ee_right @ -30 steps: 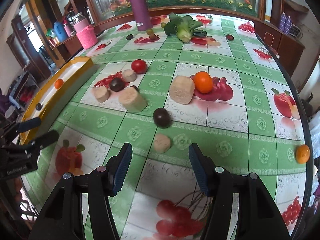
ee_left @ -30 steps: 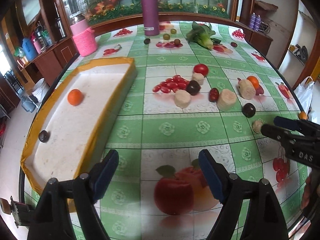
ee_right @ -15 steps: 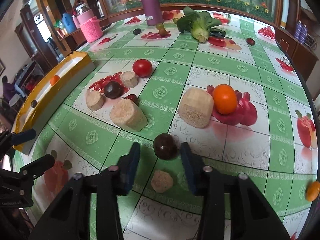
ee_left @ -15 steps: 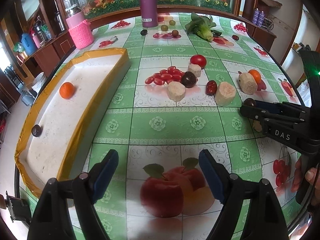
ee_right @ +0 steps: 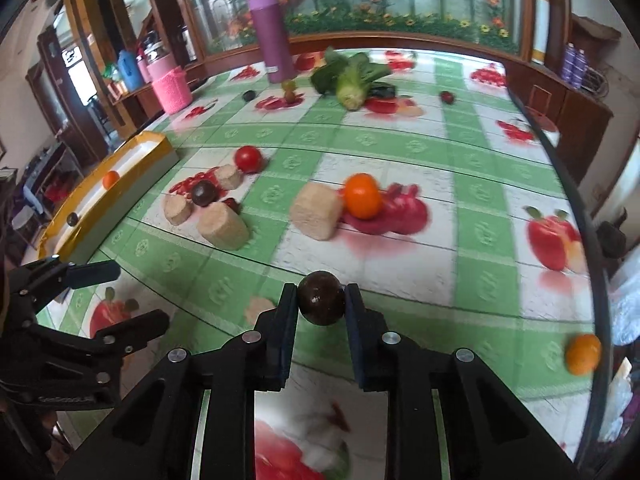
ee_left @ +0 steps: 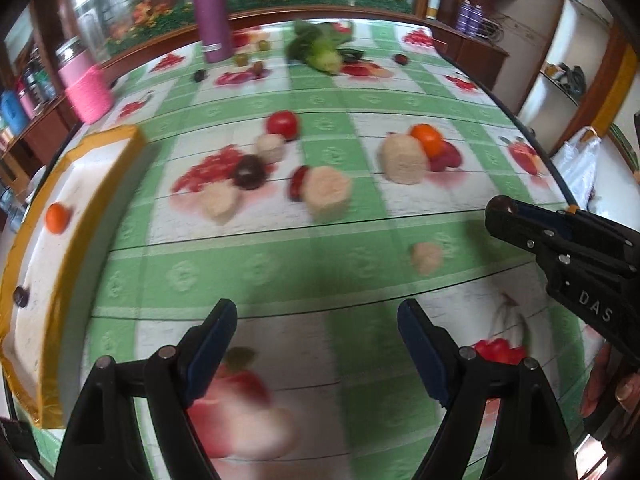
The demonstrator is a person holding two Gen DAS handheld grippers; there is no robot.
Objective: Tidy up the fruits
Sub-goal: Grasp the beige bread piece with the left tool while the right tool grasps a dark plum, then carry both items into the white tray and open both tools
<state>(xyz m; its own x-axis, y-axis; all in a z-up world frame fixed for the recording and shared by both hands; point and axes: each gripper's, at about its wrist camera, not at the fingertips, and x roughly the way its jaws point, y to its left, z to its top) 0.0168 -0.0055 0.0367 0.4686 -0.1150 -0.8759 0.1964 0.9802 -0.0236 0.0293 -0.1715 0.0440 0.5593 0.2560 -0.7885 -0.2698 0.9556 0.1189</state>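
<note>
Right wrist: fingers [ee_right: 287,308] now clamp dark fruit [ee_right: 321,298] (lifted)

Our left gripper [ee_left: 316,344] is black with dark blue pads and silver screws behind them. Our right gripper [ee_right: 321,304] matches, with white "DAS" lettering on its side.

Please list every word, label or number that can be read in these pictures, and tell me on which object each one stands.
"DAS": white letters on the black body of the right tongs, seen in the left wrist view.
Embossed lettering on the body of the left tongs, right wrist view: too small and dark to read.
Label on the purple bottle: too blurred to read.
</note>
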